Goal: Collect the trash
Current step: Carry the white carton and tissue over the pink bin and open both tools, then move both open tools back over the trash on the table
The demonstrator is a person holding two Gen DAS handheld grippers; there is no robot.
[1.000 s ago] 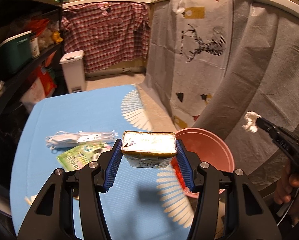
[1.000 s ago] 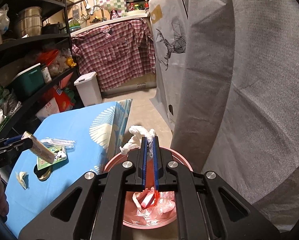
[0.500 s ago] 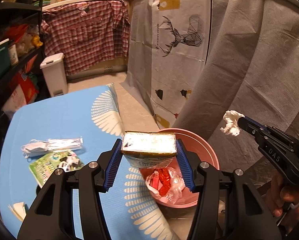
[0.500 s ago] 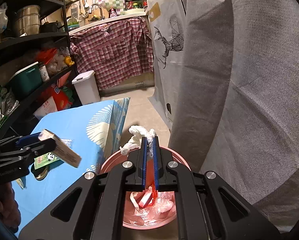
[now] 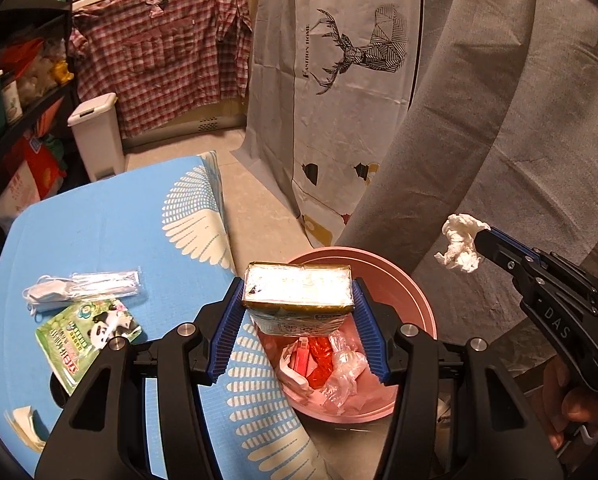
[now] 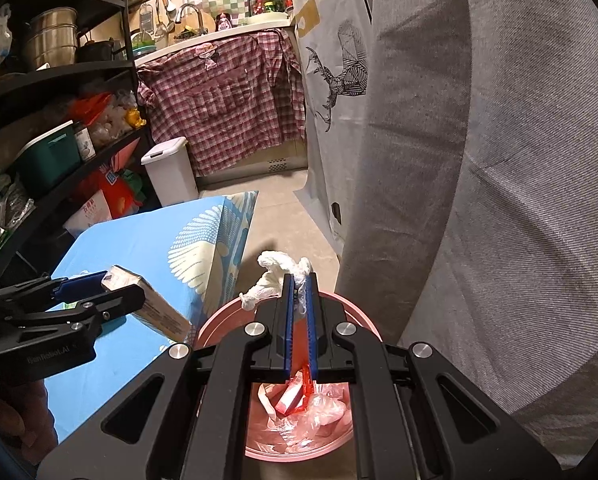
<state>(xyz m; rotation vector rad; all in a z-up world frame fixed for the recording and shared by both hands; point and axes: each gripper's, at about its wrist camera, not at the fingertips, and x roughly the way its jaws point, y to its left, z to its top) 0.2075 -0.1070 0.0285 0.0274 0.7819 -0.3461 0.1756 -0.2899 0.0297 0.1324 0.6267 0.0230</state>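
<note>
My left gripper (image 5: 297, 300) is shut on a small carton (image 5: 297, 290) with a foil top, held over the near rim of the pink trash bin (image 5: 415, 292). The carton also shows in the right wrist view (image 6: 151, 310). My right gripper (image 6: 298, 288) is shut on a crumpled white tissue (image 6: 277, 278), held above the bin (image 6: 363, 320). The tissue (image 5: 461, 248) and right gripper (image 5: 483, 240) show at the right of the left wrist view. The bin holds red and clear wrappers (image 5: 327, 360).
The blue table (image 5: 99, 232) carries a face mask in a clear wrapper (image 5: 83, 284), a green panda packet (image 5: 85, 330) and a paper scrap (image 5: 23, 424). A white pedal bin (image 5: 97, 136) stands behind. A grey cloth (image 5: 519, 120) hangs at the right.
My left gripper has carried the carton rightward from over the table to over the bin's edge. The right gripper has stayed above the bin with the tissue.
</note>
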